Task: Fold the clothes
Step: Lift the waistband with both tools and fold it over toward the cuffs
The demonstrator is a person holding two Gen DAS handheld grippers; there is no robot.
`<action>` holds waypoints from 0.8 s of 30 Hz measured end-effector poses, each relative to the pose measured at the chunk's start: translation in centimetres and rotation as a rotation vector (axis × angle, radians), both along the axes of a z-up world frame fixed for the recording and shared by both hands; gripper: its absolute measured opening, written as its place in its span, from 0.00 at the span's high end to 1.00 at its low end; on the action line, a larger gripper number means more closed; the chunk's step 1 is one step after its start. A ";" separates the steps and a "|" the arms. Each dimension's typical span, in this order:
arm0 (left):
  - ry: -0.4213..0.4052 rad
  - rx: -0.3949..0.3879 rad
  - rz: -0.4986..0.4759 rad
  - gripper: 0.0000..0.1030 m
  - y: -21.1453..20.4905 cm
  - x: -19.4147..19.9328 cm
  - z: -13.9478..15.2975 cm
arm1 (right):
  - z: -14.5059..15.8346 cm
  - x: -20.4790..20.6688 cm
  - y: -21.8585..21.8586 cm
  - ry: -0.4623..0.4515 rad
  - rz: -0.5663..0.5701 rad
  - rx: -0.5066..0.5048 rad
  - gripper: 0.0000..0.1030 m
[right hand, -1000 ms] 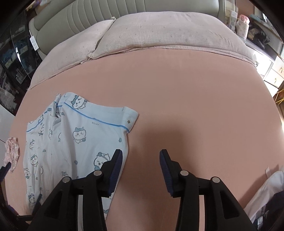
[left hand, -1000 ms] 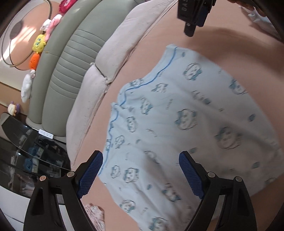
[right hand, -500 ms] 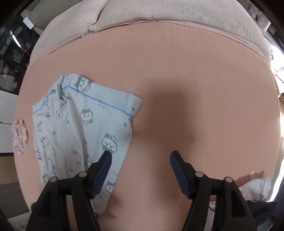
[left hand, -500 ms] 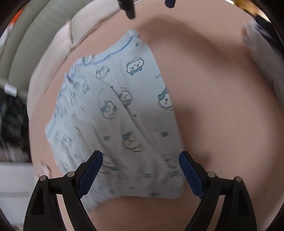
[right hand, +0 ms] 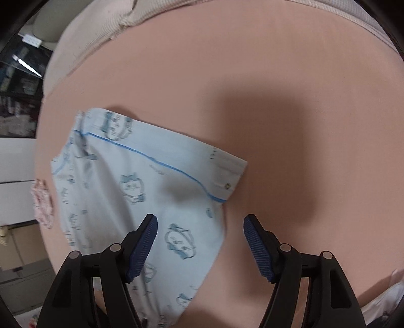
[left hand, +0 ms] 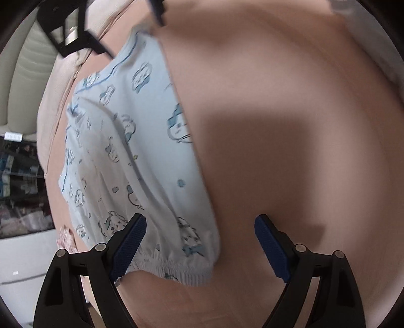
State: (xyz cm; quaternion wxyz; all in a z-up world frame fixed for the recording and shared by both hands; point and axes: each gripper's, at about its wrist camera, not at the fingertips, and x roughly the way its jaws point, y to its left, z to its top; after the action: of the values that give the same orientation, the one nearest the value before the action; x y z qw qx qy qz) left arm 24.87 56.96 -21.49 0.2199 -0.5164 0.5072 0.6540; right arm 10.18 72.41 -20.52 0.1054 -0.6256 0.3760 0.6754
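Note:
A light blue pyjama piece (left hand: 131, 141) printed with cartoon faces lies spread on the pink bed sheet (left hand: 290, 101). My left gripper (left hand: 200, 222) points down over its ribbed hem corner and is open. The cloth edge lies below the gap and the pads do not touch it. My right gripper (right hand: 200, 219) is open above the garment's (right hand: 131, 181) right edge, just below the corner with the blue piping. Its pads hold nothing. One right finger (left hand: 157, 12) shows at the top of the left wrist view.
Beige pillows (right hand: 101, 37) and a grey padded headboard (left hand: 22, 83) lie at the bed's far end. A small pink floral cloth (right hand: 41, 204) sits at the left bed edge. White clothing (right hand: 383, 300) lies to the right. Bare sheet (right hand: 277, 75) spreads right of the garment.
Both grippers have tipped downward and come closer to the garment. The right jaws stand wider than a second ago. The left view has slid from the garment's middle to its hem corner.

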 end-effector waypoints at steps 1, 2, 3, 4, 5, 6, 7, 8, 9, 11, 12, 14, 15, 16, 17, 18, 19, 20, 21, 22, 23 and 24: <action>-0.025 0.014 0.024 0.13 -0.3 -0.6 -0.2 | -0.4 -0.1 -0.1 -0.011 -0.002 -0.013 0.31; -0.048 0.027 0.046 0.12 -0.5 -1.2 -0.3 | -0.7 -0.1 -0.2 -0.014 0.000 -0.024 0.32; -0.068 0.037 0.063 0.10 -0.7 -1.6 -0.3 | -0.9 -0.2 -0.3 -0.017 0.001 -0.034 0.32; -0.084 0.046 0.074 0.09 -0.9 -2.0 -0.3 | -0.9 -0.3 -0.3 -0.018 0.001 -0.031 0.32; -0.101 0.055 0.086 0.08 -1.1 -2.4 -0.4 | -0.9 -0.5 -0.3 -0.018 0.000 -0.028 0.32; -0.119 0.064 0.097 0.08 -1.3 -2.8 -0.4 | -0.9 -0.6 -0.3 -0.018 -0.001 -0.025 0.32; -0.142 0.074 0.108 0.08 -1.6 -3.2 -0.4 | -0.9 -0.8 -0.3 -0.019 -0.004 -0.023 0.31; -0.161 0.081 0.121 0.08 -1.9 -3.7 -0.4 | -0.8 -1.0 -0.3 -0.018 -0.001 -0.020 0.31; -0.170 0.082 0.137 0.08 -2.1 -4.2 -0.5 | -0.8 -1.2 -0.4 -0.017 0.001 -0.017 0.31; -0.175 0.081 0.180 0.08 -2.9 -5.6 -0.6 | -0.8 -1.6 -0.6 -0.025 0.007 -0.010 0.31; -0.183 0.086 0.199 0.08 -3.2 -6.2 -0.7 | -0.9 -1.8 -0.7 -0.030 0.009 -0.007 0.31; -0.227 0.108 0.237 0.08 -3.9 -7.2 -0.8 | -0.9 -2.2 -1.0 -0.039 0.015 -0.004 0.30; -0.233 0.111 0.245 0.08 -4.1 -7.4 -0.9 | -0.9 -2.3 -1.1 -0.036 0.013 -0.005 0.29; -0.229 0.111 0.243 0.08 -4.2 -7.5 -0.8 | -0.8 -2.5 -1.1 -0.023 0.006 -0.008 0.29; -0.221 0.111 0.240 0.08 -4.3 -7.5 -0.7 | -0.7 -2.6 -1.2 -0.010 -0.001 -0.012 0.29; -0.207 0.111 0.234 0.08 -4.4 -7.5 -0.6 | -0.6 -2.7 -1.2 0.003 -0.007 -0.015 0.28; -0.191 0.111 0.230 0.08 -4.5 -7.5 -0.5 | -0.6 -2.9 -1.3 0.011 -0.008 -0.019 0.28; -0.176 0.110 0.227 0.08 -4.6 -7.6 -0.5 | -0.6 -3.1 -1.5 0.014 -0.005 -0.017 0.28; -0.172 0.114 0.225 0.08 -4.7 -7.6 -0.4 | -0.7 -3.2 -1.6 0.016 -0.002 -0.015 0.27; -0.173 0.121 0.230 0.08 -4.9 -7.7 -0.4 | -0.6 -3.3 -1.8 0.024 -0.006 -0.011 0.26; -0.181 0.131 0.235 0.08 -5.1 -7.9 -0.4 | -0.6 -3.3 -1.9 0.031 -0.011 -0.007 0.26; -0.189 0.141 0.241 0.08 -5.3 -8.0 -0.5 | -0.5 -3.4 -2.1 0.037 -0.014 -0.003 0.25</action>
State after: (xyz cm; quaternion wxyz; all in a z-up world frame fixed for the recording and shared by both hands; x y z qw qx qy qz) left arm 16.82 51.64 -21.95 0.2224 -0.6159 0.3717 0.6580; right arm 6.81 70.32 -21.06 0.1023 -0.6105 0.3835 0.6854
